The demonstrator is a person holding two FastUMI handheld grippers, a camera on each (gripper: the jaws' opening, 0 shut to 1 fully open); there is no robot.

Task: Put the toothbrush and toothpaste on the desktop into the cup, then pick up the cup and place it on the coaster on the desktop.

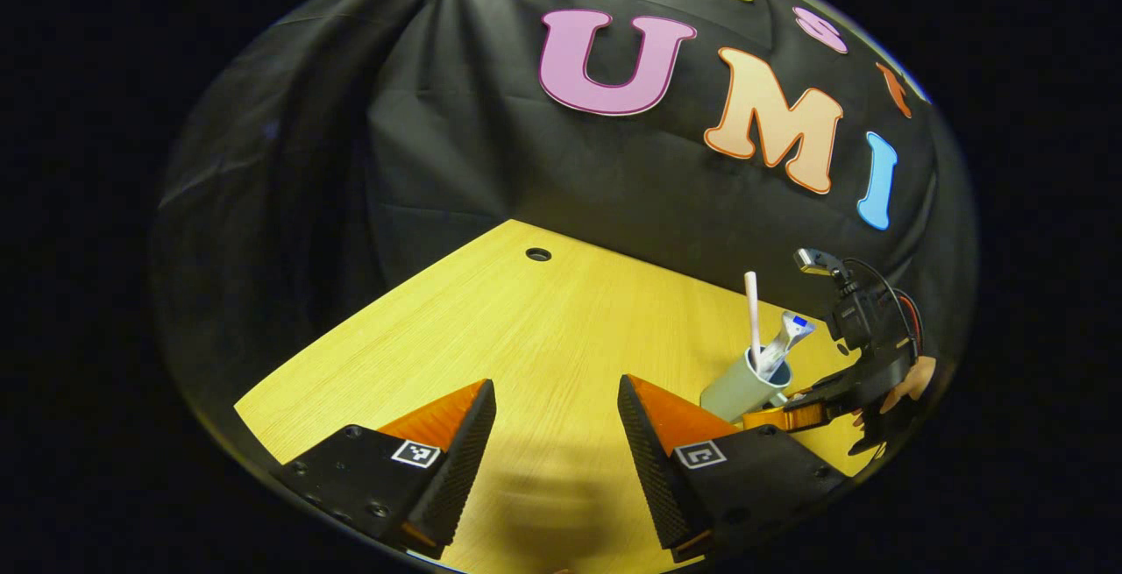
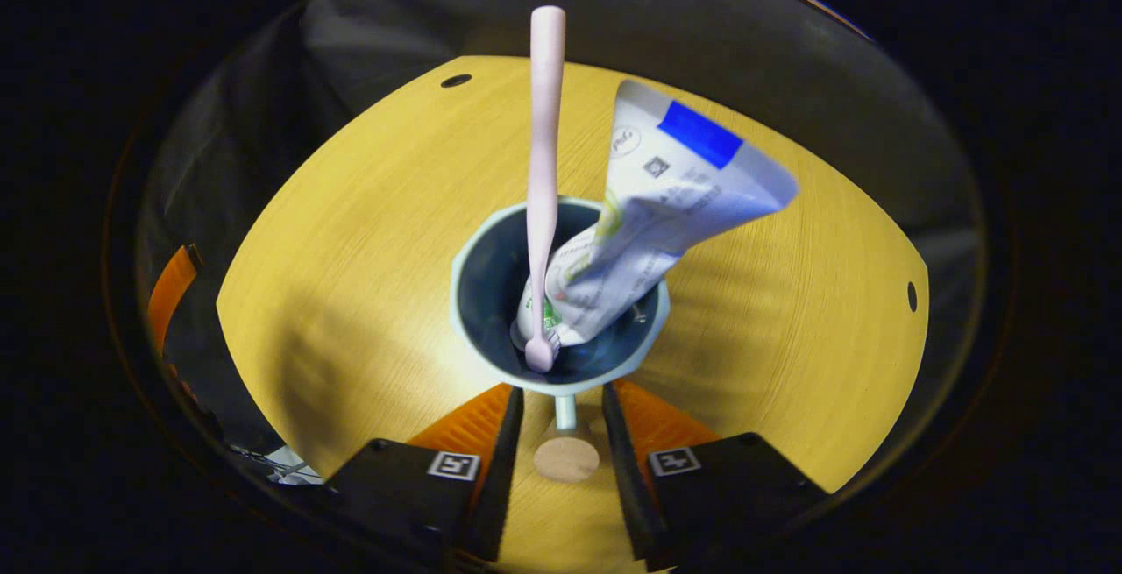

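The right gripper (image 2: 561, 399) is clamping both fingers on the handle of the pale grey-green plastic cup (image 2: 491, 267), lifted above the round tan coaster (image 2: 566, 459) showing between its fingers. The pink toothbrush (image 2: 543, 162) and white toothpaste tube (image 2: 649, 215) are standing inside the cup. The left gripper (image 1: 557, 416) is hanging wide open and empty over the yellow wooden desktop (image 1: 526, 320)

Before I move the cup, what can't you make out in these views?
- Right gripper view: the cup hides whether the right gripper presses its handle.
- Right gripper view: the round coaster sits between the fingers; cup height above it unclear.
- Left gripper view: cup bottom hidden behind a finger.
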